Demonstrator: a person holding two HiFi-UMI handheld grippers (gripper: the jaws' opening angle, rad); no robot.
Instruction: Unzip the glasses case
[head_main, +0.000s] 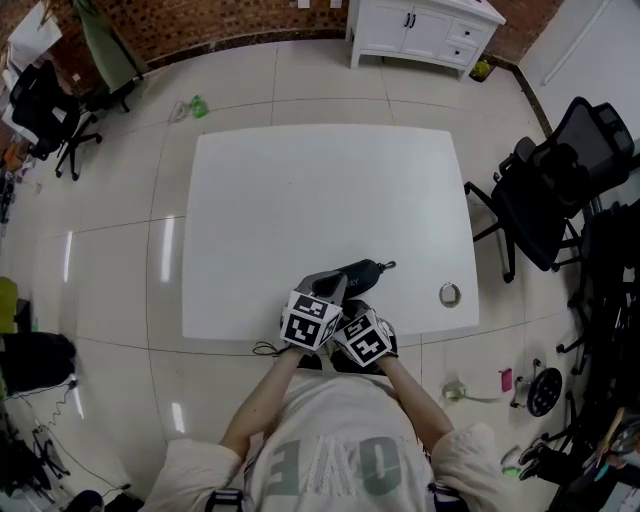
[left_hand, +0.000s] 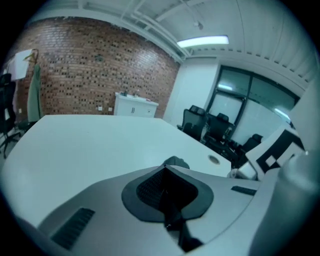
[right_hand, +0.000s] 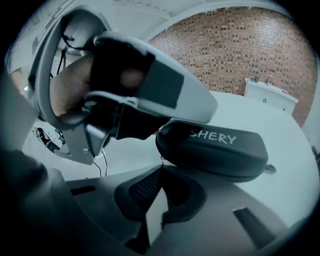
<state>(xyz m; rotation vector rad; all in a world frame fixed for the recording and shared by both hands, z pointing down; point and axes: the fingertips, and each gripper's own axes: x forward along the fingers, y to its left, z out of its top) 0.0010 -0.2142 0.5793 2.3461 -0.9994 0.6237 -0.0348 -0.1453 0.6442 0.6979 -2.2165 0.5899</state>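
Glasses case (right_hand: 215, 150) sits on the white table (head_main: 300, 180) by the near edge. My right claw (right_hand: 161, 161) is closed on nothing, tips just short of it. The left claw (left_hand: 165, 167) is closed too, at the case's left end.

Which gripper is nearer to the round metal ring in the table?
Right. Both are left of the ring, apart from it; the left gripper sits beyond the right gripper.

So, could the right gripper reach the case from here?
Probably yes: the case lies just beyond the right gripper, nothing between them, though its fingers are shut and the left gripper hangs over one end.
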